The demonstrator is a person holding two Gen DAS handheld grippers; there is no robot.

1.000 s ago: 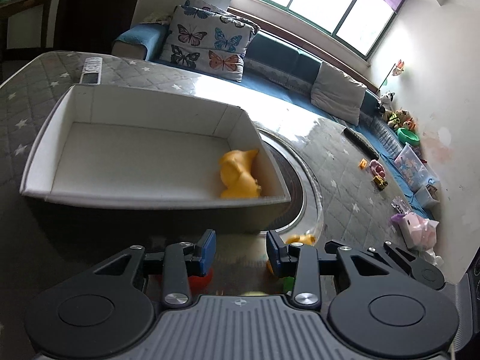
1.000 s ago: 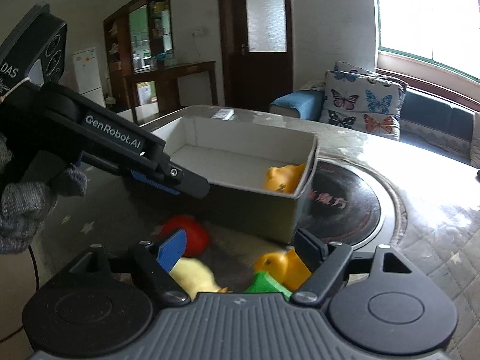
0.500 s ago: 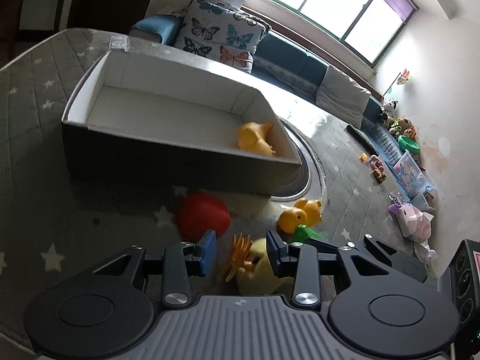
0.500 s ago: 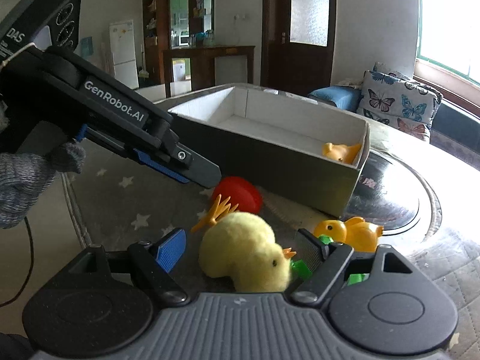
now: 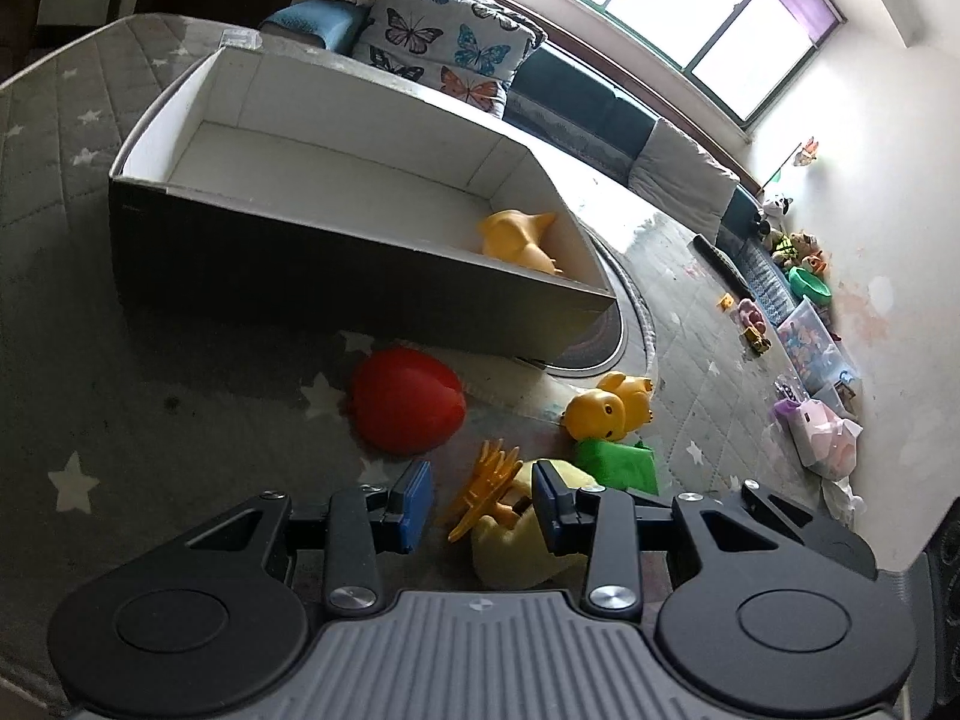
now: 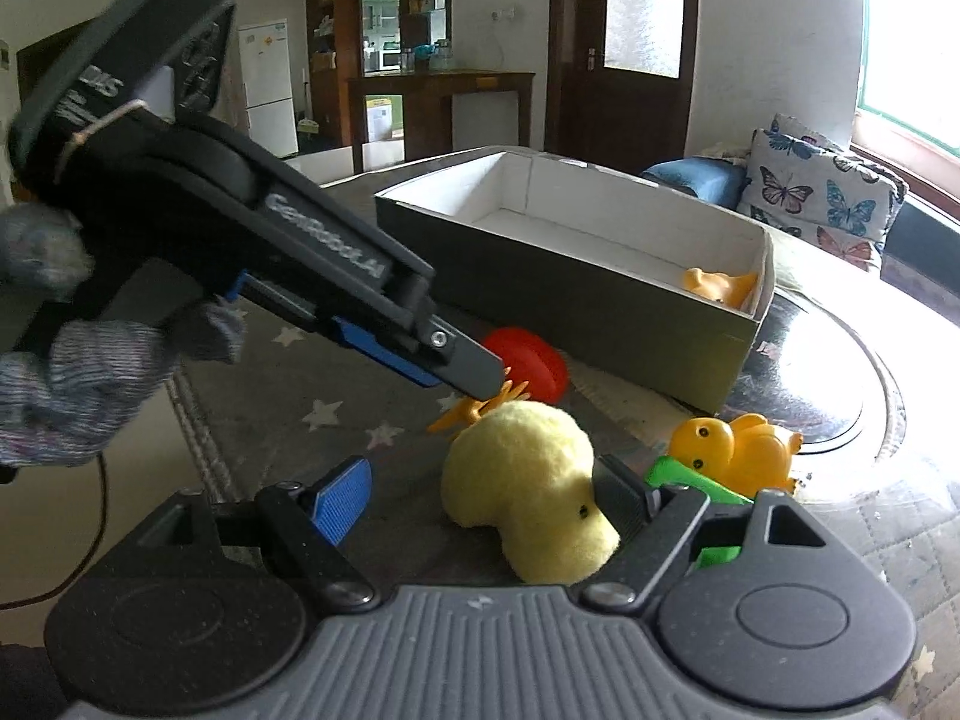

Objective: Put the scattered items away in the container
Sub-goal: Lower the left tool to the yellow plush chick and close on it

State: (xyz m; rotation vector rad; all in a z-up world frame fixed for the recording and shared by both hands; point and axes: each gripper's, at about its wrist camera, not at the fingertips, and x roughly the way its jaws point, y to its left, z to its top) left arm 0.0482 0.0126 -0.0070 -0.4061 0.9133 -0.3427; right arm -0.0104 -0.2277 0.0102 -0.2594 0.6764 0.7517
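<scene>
A white-lined cardboard box point(image 5: 336, 240) point(image 6: 600, 276) stands on the table with one orange toy point(image 5: 519, 237) point(image 6: 717, 285) inside. In front of it lie a red ball point(image 5: 408, 399) point(image 6: 528, 360), an orange rubber duck point(image 5: 609, 408) point(image 6: 732, 450) on a green block point(image 5: 618, 465) point(image 6: 699, 483), and a yellow plush chick point(image 5: 516, 534) point(image 6: 528, 480) with orange feet point(image 5: 489, 483). My left gripper point(image 5: 483, 504) point(image 6: 474, 381) is open, its jaws astride the chick's feet. My right gripper point(image 6: 486, 501) is open around the chick's body.
The table has a grey star-patterned cover point(image 5: 54, 330) and a round glass inset point(image 6: 840, 384). A sofa with butterfly cushions point(image 5: 450, 54) stands behind. Toys and a plastic bin point(image 5: 810, 348) lie at the far right. A remote point(image 5: 720, 267) lies on the table.
Both grippers have pulled back from the box and come down to the plush chick. The left gripper's jaws have opened wider around its feet.
</scene>
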